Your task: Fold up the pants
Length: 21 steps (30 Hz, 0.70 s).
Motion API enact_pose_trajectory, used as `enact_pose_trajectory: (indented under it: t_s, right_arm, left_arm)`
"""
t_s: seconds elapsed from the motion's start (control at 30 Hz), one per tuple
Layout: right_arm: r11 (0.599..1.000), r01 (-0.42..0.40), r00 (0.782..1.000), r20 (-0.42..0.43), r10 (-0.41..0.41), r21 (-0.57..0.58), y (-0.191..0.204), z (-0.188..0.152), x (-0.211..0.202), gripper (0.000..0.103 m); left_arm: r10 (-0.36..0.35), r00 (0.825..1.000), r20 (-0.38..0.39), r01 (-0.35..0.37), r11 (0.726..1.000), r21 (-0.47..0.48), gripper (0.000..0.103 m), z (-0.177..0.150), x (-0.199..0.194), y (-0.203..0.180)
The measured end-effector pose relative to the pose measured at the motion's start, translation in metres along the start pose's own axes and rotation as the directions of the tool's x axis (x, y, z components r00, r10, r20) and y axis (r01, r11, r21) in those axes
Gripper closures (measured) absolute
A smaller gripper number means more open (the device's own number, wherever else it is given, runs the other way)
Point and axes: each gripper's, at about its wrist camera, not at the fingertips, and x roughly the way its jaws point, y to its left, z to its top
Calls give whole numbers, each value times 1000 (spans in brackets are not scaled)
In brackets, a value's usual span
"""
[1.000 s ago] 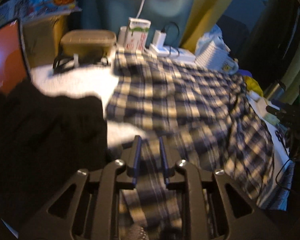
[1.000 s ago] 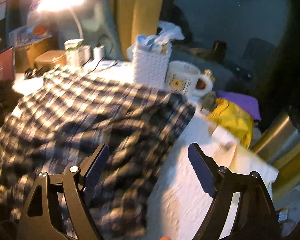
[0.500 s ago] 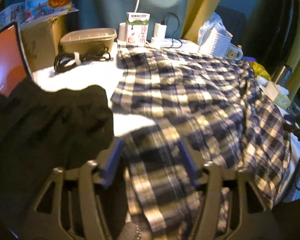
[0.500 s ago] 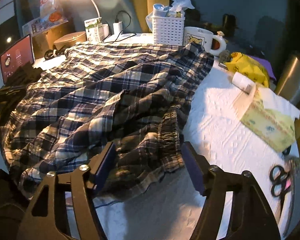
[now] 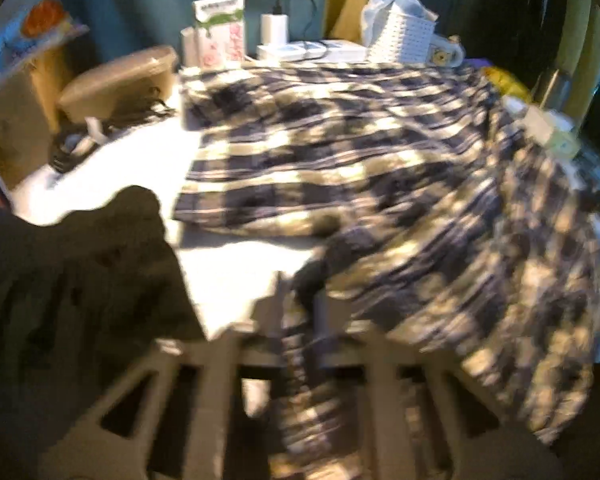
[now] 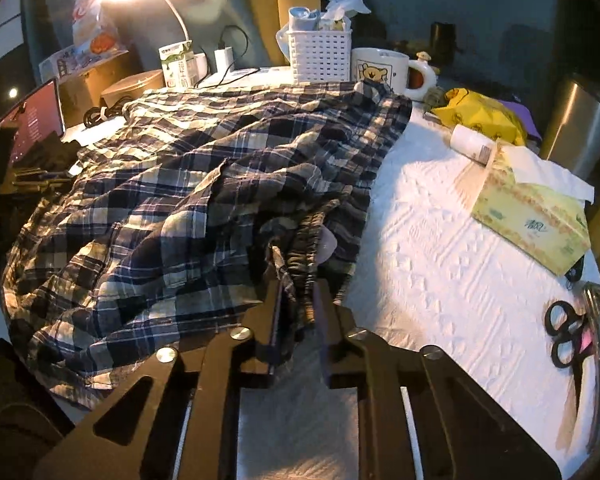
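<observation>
Both grippers nipped nearly closed on cloth. Right gripper [image 6: 298, 300] pinches the gathered waistband of the pants [image 6: 180, 184]; only a thin bunch sits between the fingers, so a hard pull may slip it free. Left gripper [image 5: 300, 312], blurred, seems closed on a pants edge [image 5: 340, 184]. Pants lie rumpled across the table [image 6: 440, 248], one edge hanging off the near side. Scissors [image 6: 566, 336] and tissue box [image 6: 536, 216] beside the right gripper could snag. Farther off, mug [image 6: 384, 70] and basket [image 6: 320, 56] touch the far hem; dragging cloth might tip them.
</observation>
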Motion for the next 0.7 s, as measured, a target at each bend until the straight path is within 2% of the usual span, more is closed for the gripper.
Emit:
enact_pose_trajectory:
  t_s: [0.07,0.17,0.3,0.43,0.5,0.53,0.57,0.63,0.7]
  right_arm:
    - [1000,9,1000,22,-9,11,-4,3,-5,101]
    - [998,57,996,60,-59,29,-13,10,-17,102]
    - [992,121,989,77,-123,28,-23,18,-33,102]
    - [995,97,994,57,-98,20,-28,14,-35,102]
    - [997,78,996,34,-78,22,-26,11,-28,101]
    - [997,77,996,30,-78,27,-25,9,-26,94]
    - [996,79,996,28,-80,34,-25,8,-23,70]
    - [997,54,998,28,-56,56,-25,5,-17,37]
    - [998,39,999,28,-40,58,-23,5,-14,37]
  left_arm:
    - [46,999,11,-47,998,32,99,3,3,-5]
    - [63,997,33,-63,998,11,99,12,5,-5]
    - [71,994,82,-71,997,-4,99,41,1,2]
    - [103,987,121,-105,994,14,99,74,3,7]
    - [125,988,95,-125,992,0,97,85,13,17]
    - [113,992,58,-112,993,-25,97,88,21,25]
    - [94,995,28,-93,994,-52,96,89,25,31]
    - [71,997,-3,-71,992,-107,92,85,24,41]
    - [68,997,43,-62,990,-127,89,76,5,42]
